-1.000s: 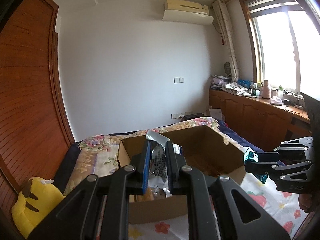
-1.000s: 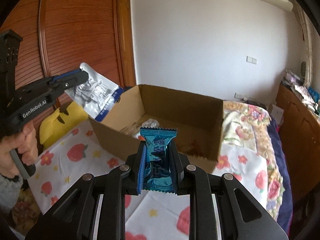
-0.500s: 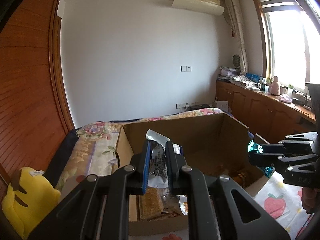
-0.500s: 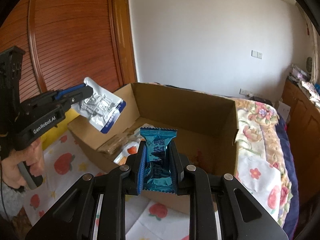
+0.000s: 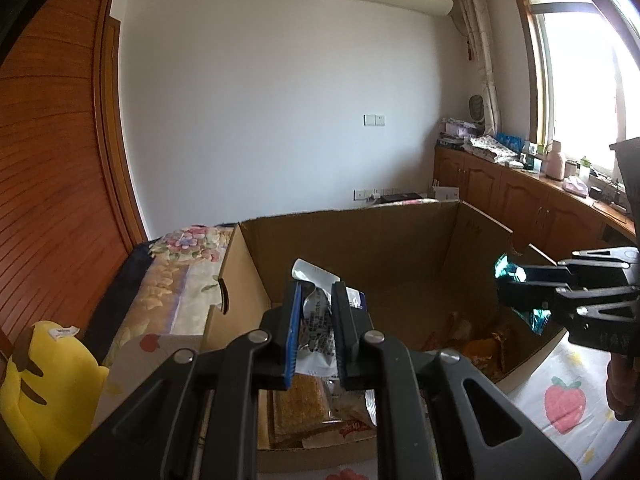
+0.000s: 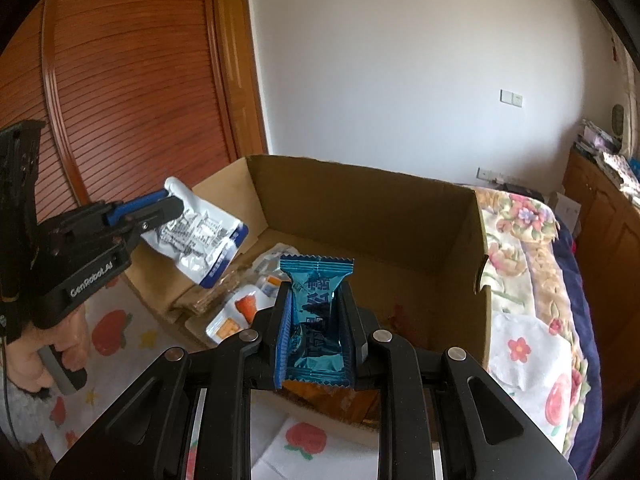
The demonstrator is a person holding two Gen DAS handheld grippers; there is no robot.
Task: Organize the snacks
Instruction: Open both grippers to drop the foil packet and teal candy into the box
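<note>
While I've got both tongs up over the cardboard box (image 5: 360,248), each one is clamped tight on a snack. My left gripper (image 5: 316,320) is squeezed shut on a silver-and-white pouch (image 5: 316,328) with a blue strip along one edge, and from the right wrist view you can see that pouch (image 6: 200,236) hanging out past the fingertips, over the left wall of the box. My right gripper (image 6: 316,320) is pinching a teal foil packet (image 6: 316,308) with dark blue lettering, standing upright between the blue pads, crimped top edge sticking out beyond the tips. It sits over the near right part of the box; in the left wrist view the same packet (image 5: 516,276) shows as a shiny teal bit at the box's right rim.

The box is open-topped and sits on a bedspread (image 6: 120,328) printed with strawberries and little stars. Inside there's already a pile: a flat brown crunchy-looking bar in clear wrap (image 5: 300,400), a couple of white packets with orange pictures (image 6: 236,316) near the left side, and some orange-brown wrappers (image 5: 472,340) toward the right corner. Can't read any of the labels, too small and blurry.

My left hand (image 6: 48,344) is wrapped round the handle of its gripper, down at the left edge of the right wrist view. A yellow plush toy (image 5: 36,372) sits off to the left of the box, by the wooden wardrobe (image 6: 120,80).
</note>
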